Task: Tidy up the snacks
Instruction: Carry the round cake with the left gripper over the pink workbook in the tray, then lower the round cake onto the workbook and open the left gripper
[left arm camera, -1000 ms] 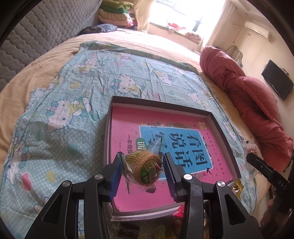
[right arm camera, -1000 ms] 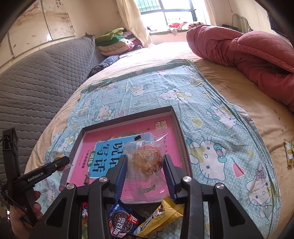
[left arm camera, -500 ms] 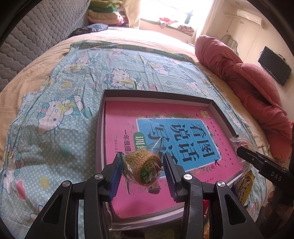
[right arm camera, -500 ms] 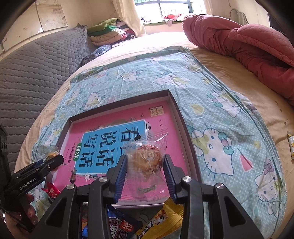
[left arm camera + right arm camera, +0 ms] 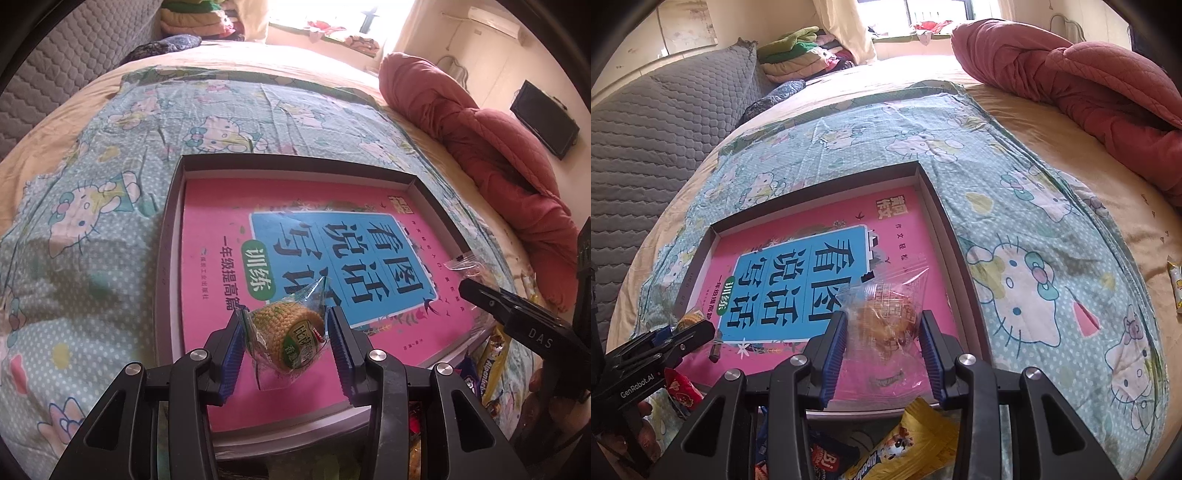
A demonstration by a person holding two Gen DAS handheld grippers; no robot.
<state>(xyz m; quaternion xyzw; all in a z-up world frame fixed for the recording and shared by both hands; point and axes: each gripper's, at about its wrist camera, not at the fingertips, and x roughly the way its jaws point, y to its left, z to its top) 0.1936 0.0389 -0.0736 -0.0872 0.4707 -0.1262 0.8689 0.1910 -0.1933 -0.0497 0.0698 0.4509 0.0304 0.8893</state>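
So two claws, one snack each: left gripper (image 5: 286, 341) pinches a corn-patterned cake (image 5: 286, 338), right gripper (image 5: 882, 338) a clear-bagged pastry (image 5: 886, 319), one tray (image 5: 168, 236) below both.

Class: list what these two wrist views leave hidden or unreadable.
- Loose snack packets: right wrist view, cut off by the bottom edge and covered by the gripper.
- Tray's near rim: left wrist view, partly behind the left gripper.
- Clear-wrapped pastry: label unreadable through crinkled wrap.
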